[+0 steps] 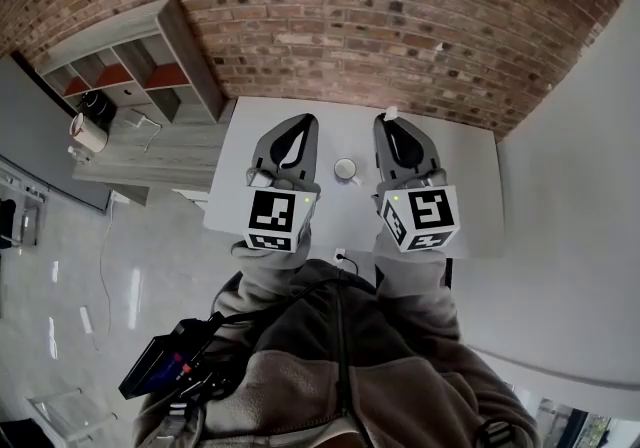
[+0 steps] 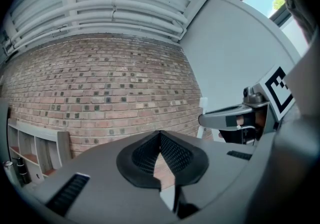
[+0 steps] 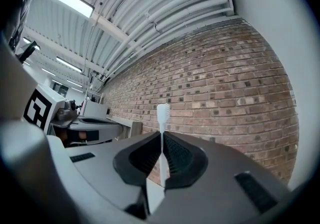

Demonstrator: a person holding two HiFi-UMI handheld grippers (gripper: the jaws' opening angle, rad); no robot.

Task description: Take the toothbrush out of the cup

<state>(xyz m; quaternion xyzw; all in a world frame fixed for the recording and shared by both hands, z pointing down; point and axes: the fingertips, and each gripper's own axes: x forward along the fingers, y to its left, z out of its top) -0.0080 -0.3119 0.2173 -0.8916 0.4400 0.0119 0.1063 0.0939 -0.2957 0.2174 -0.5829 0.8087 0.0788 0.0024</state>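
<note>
In the head view both grippers are held up above a white table (image 1: pixel 470 186). A small white cup (image 1: pixel 346 170) stands on it between them. My right gripper (image 1: pixel 393 126) is shut on a white toothbrush (image 1: pixel 390 114), whose end pokes out past the jaw tips. In the right gripper view the toothbrush (image 3: pixel 162 118) stands upright, pinched between the closed jaws of the right gripper (image 3: pixel 162 140), bristle head on top. My left gripper (image 1: pixel 300 126) is shut with nothing in it; in its own view the left gripper (image 2: pixel 160 138) shows its jaws meeting against the brick wall.
A brick wall (image 1: pixel 400 16) runs behind the table. A wooden shelf unit (image 1: pixel 140 61) and a low bench (image 1: pixel 150 151) stand at the left. A white wall (image 1: pixel 580 216) borders the right. A person's jacket (image 1: pixel 340 366) fills the bottom.
</note>
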